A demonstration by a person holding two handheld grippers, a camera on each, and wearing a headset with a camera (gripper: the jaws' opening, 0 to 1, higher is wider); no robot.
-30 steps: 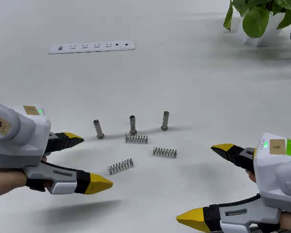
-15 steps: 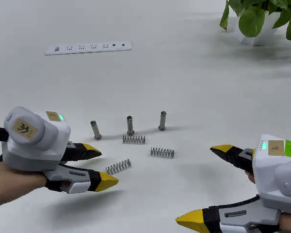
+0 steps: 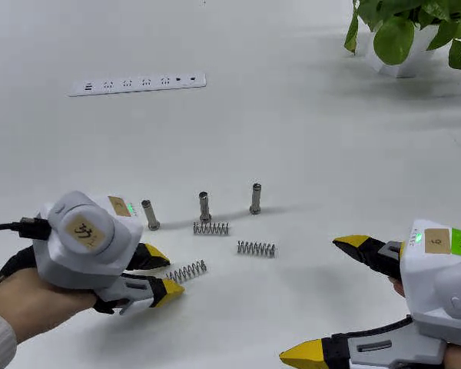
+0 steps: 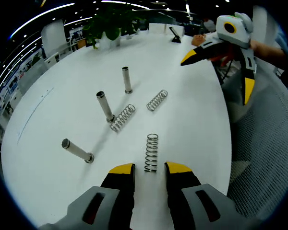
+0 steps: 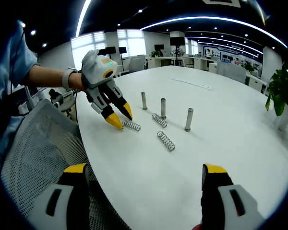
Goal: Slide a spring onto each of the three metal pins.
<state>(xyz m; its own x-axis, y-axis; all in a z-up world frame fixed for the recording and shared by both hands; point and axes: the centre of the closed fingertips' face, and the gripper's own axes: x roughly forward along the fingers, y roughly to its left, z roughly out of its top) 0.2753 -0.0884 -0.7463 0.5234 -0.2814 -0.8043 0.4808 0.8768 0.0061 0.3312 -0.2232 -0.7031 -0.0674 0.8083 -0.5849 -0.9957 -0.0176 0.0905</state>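
Note:
Three metal pins stand upright in a row on the white table: left pin [image 3: 150, 215], middle pin [image 3: 204, 207], right pin [image 3: 256, 198]. Three springs lie flat in front of them: one [image 3: 211, 228] at the middle pin's foot, one [image 3: 257, 248] to the right, one [image 3: 187, 271] nearest the left gripper [image 3: 165, 273]. That gripper is open with a narrow gap. In the left gripper view its tips [image 4: 150, 168] sit right at the near end of the spring [image 4: 151, 152], not closed on it. The right gripper [image 3: 321, 300] is wide open at the lower right, holding nothing.
A white power strip [image 3: 137, 82] lies at the far left of the table. A potted plant [image 3: 411, 34] stands at the far right corner. A mesh chair [image 5: 33, 158] sits beside the table's near edge.
The left gripper has moved right to the nearest spring, rolled over, and narrowed its jaws. The right gripper has hardly moved. Pins and springs stay put.

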